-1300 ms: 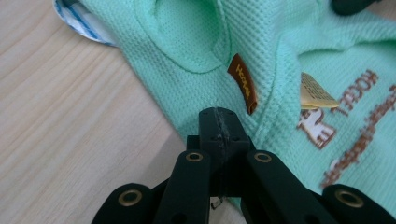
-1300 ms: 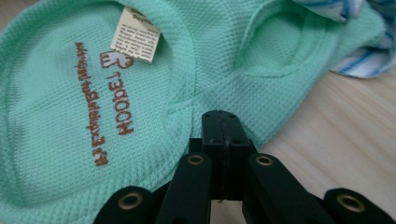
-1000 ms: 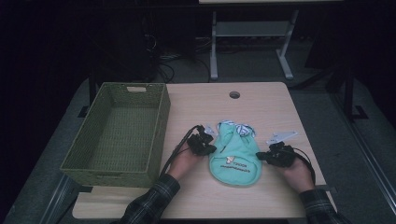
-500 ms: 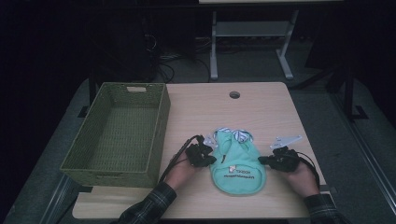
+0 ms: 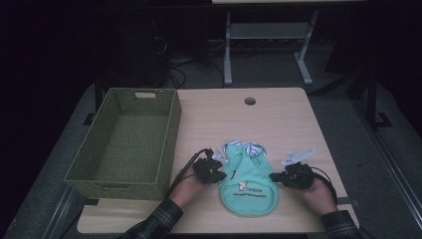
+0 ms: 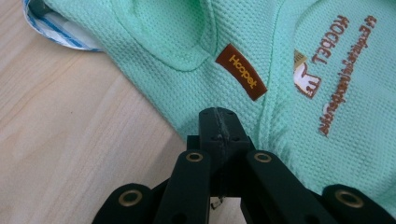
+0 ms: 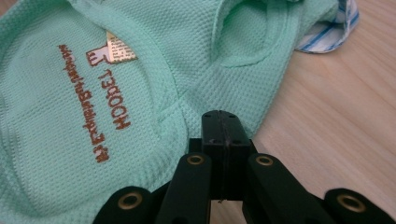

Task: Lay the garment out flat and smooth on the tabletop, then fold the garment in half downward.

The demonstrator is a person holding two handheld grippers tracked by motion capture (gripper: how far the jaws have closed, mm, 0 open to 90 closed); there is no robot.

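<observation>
A small mint-green pet shirt (image 5: 249, 186) with brown lettering lies flat on the wooden table (image 5: 278, 119), near its front edge. A blue-and-white striped collar (image 5: 249, 148) shows at its far end. My left gripper (image 5: 219, 173) is shut on the shirt's left side edge. In the left gripper view the closed jaws (image 6: 218, 116) pinch the fabric (image 6: 187, 42) just below a brown label (image 6: 241, 71). My right gripper (image 5: 274, 177) is shut on the shirt's right side edge. In the right gripper view its jaws (image 7: 220, 119) clamp the hem of the shirt (image 7: 56, 140).
A green woven basket (image 5: 171, 129) stands empty at the table's left. A round cable hole (image 5: 250, 101) sits near the far edge. Bare tabletop stretches beyond the shirt and to its right. The table's front edge is close under my hands.
Both hands have drawn back toward the front edge, and the shirt has slid with them. It now lies flatter and more spread out.
</observation>
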